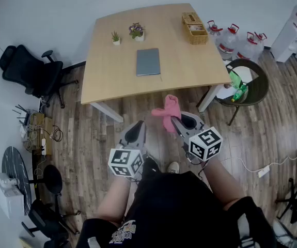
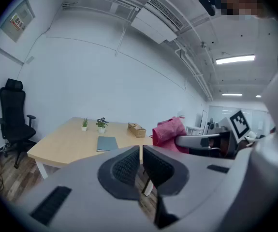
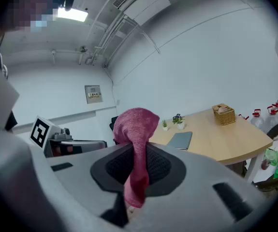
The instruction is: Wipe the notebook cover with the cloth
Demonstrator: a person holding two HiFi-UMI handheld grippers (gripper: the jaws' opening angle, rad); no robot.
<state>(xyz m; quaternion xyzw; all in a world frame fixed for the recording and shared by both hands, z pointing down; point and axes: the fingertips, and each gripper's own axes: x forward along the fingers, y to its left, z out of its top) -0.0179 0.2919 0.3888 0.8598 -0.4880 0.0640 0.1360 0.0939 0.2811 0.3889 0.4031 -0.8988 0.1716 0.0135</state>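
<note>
A grey notebook (image 1: 148, 62) lies flat near the middle of the wooden table (image 1: 107, 79); it also shows small in the left gripper view (image 2: 107, 143) and the right gripper view (image 3: 180, 140). My right gripper (image 1: 175, 121) is shut on a pink cloth (image 1: 167, 112), which bunches above the jaws and hangs down between them (image 3: 137, 149). My left gripper (image 1: 136, 129) is shut and holds nothing (image 2: 141, 166). Both grippers hover over the floor in front of the table's near edge, well short of the notebook.
Two small potted plants (image 1: 136, 31) and a wicker basket (image 1: 194, 28) stand at the table's far side. A black office chair (image 1: 29, 72) is at left. Water jugs (image 1: 241, 44) and a round side table (image 1: 251, 84) with a green bottle stand at right.
</note>
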